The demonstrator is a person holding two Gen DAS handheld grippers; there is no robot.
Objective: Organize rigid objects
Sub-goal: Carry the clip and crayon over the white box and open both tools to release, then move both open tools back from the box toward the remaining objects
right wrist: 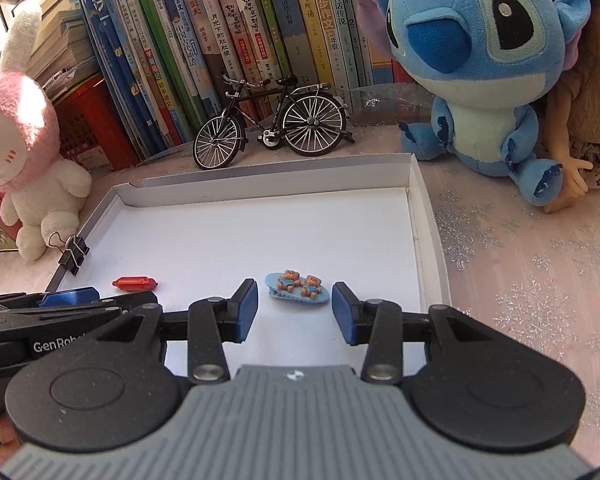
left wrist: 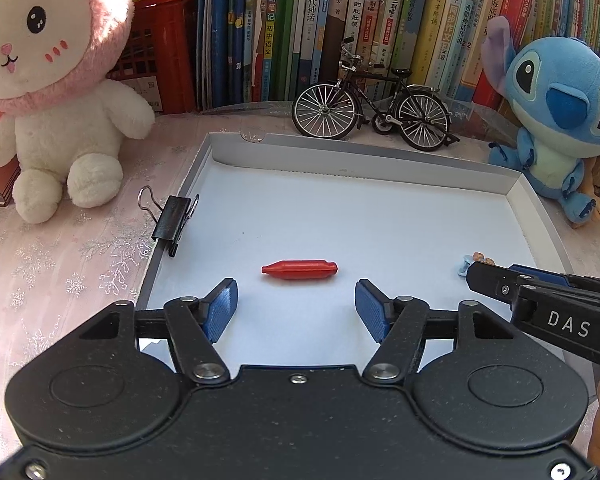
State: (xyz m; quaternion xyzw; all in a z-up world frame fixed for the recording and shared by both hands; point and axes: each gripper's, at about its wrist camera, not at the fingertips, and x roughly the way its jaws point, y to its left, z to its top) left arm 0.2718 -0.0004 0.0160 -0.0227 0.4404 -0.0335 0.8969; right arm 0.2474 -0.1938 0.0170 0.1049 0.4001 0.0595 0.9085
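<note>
- Binder clip [left wrist: 172, 222]: seen clamped on the left wall of the shallow white tray [left wrist: 364, 168], well apart from both grippers; it need not be disturbed.
- Red capsule-shaped piece [left wrist: 299, 270]: shown lying flat on the tray floor, just ahead of the left gripper [left wrist: 296, 308]. The jaws are held wide, with nothing between the pads. For a sound pick, the pads are best brought down on either side of its narrow middle, across its long axis, and closed only once both flank it.
- Blue hair clip with two bears [right wrist: 297, 287]: shown lying flat to the right of the red piece, just ahead of the right gripper [right wrist: 294, 308]. These jaws are likewise held apart and empty. The clip is judged low and flat, so a grip near the tray floor is advised.
- Tray's right wall: clearance should be kept for the outer finger.
</note>
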